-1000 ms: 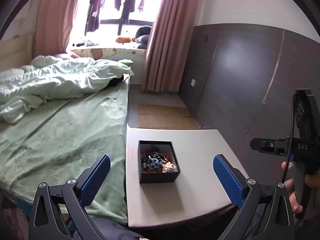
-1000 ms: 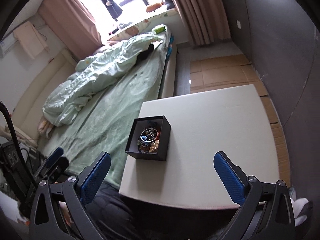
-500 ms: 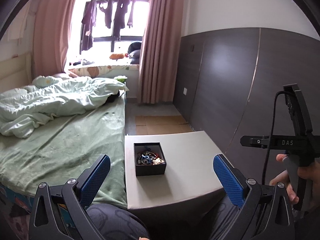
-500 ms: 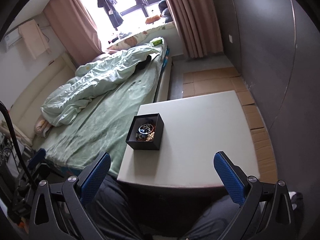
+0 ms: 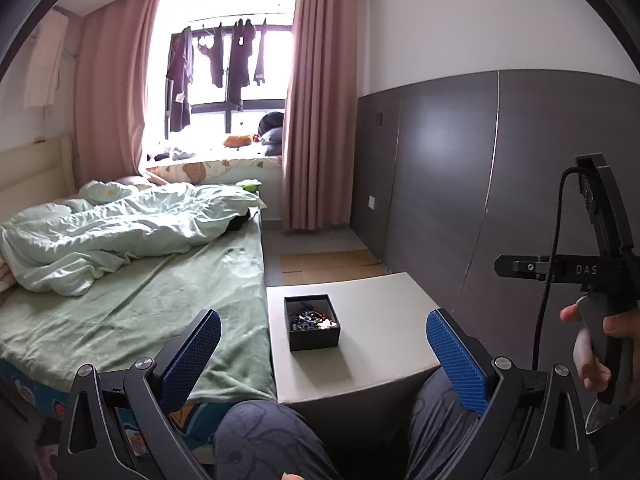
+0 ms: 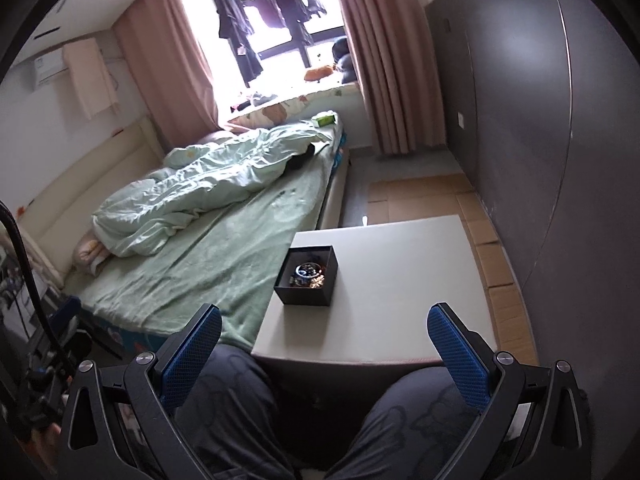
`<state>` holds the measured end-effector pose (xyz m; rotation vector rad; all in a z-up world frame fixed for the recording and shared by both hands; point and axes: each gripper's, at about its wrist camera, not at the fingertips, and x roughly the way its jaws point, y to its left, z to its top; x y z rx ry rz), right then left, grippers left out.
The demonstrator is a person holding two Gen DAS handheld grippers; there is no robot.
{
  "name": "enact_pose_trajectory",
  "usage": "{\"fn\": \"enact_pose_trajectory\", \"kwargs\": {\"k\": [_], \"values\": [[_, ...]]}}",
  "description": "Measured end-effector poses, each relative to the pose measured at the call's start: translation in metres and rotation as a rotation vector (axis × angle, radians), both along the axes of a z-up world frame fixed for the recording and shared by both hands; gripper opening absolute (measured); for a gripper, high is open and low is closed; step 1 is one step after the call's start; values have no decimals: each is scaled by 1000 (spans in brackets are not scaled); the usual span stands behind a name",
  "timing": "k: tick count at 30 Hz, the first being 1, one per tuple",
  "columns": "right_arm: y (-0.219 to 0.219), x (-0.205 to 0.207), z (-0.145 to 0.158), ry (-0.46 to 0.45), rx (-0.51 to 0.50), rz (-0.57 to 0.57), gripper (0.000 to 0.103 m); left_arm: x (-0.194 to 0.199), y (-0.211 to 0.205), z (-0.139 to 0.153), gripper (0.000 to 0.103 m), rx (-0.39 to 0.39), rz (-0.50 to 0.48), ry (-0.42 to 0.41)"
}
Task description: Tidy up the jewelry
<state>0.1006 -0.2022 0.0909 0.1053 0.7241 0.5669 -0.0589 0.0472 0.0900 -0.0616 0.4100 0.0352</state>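
One black box (image 5: 313, 326), two spread hand-held grippers (image 5: 324, 354).

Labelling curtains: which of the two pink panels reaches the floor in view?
The right pink curtain, beside the grey wall panel; the left pink curtain ends behind the bed.

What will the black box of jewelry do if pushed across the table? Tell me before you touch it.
The black box looks low with a flat base, so it would probably slide on the smooth table rather than tip. The loose jewelry heaped inside may shift and tangle. It sits near the bed-side edge, so a push that way risks a fall.
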Motion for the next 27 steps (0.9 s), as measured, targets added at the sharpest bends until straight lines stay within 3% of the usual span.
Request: {"fn": "enact_pose_trajectory", "kwargs": {"k": [10,27], "values": [[-3,-37,16,-62,3,-20,103,-19,-1,5,103,11,0,-29],[-14,-46,14,-61,14,-37,103,-25,-18,4,103,61,-14,-32]]}}
